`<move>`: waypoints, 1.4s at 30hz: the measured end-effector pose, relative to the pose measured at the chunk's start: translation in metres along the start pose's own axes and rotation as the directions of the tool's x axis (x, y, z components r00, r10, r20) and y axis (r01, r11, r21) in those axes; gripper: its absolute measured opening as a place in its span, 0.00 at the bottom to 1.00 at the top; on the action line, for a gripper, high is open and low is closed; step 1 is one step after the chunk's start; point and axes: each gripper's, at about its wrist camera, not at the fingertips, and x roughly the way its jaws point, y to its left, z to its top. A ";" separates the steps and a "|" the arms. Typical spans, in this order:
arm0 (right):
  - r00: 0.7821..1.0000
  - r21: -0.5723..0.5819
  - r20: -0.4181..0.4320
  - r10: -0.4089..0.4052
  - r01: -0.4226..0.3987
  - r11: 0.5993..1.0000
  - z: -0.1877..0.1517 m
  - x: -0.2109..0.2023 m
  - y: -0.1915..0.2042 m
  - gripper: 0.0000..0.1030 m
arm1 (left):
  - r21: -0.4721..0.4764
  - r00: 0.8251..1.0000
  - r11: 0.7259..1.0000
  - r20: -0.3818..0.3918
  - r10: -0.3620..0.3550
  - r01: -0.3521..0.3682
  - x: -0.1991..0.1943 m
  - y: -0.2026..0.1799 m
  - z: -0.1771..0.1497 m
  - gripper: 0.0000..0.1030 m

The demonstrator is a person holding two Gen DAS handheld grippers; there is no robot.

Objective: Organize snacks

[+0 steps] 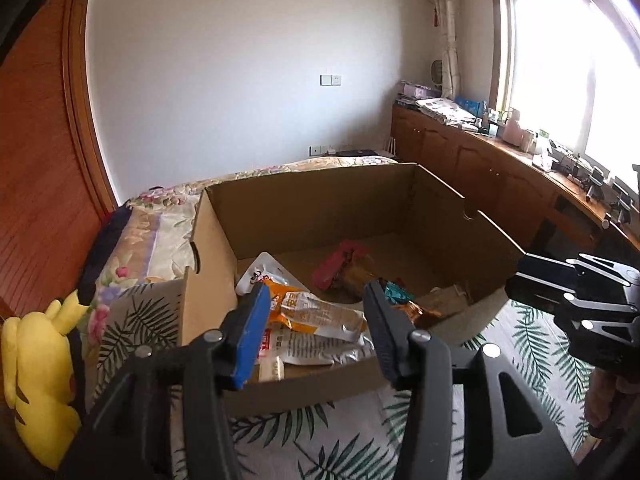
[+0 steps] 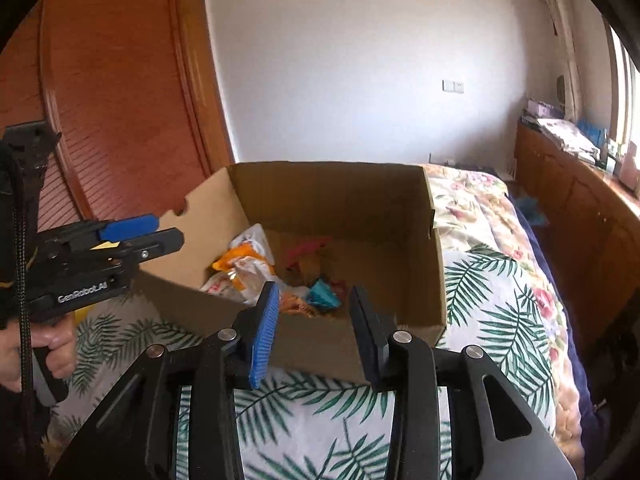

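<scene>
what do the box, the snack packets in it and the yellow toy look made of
Box: matte brown corrugated cardboard, with cut edges and a folded flap. Snack packets: glossy plastic or foil film, crinkled and reflective. Yellow toy: soft plush fabric, judging by its fuzzy, rounded look.

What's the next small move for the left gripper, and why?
Probably ease the left gripper forward and down into the cardboard box toward the orange snack packet. Its fingers are open and empty, that packet lies nearest between them, and the right gripper holds nothing either.
</scene>
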 end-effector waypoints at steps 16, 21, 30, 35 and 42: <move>0.993 -0.023 0.121 0.009 -0.006 1.000 -0.032 -0.110 0.035 0.45 | 0.094 0.993 0.996 0.122 -0.005 -0.006 -0.121 -0.024 -0.011 0.51; 0.989 -0.004 0.149 -0.024 0.025 1.000 -0.045 -0.133 0.038 0.56 | 0.119 0.987 0.992 0.158 0.014 -0.033 -0.147 -0.033 -0.023 0.67; 0.980 -0.012 0.186 -0.073 0.076 0.997 -0.064 -0.173 0.046 0.85 | 0.121 0.979 0.990 0.200 0.051 -0.076 -0.191 -0.057 -0.053 0.80; 0.974 -0.012 0.204 -0.103 0.107 0.994 -0.078 -0.196 0.055 0.87 | 0.078 0.974 0.990 0.206 0.098 -0.116 -0.209 -0.066 -0.072 0.81; 0.968 0.008 0.208 -0.142 0.143 0.990 -0.103 -0.218 0.066 0.87 | 0.018 0.957 0.975 0.197 0.212 -0.220 -0.227 -0.076 -0.113 0.81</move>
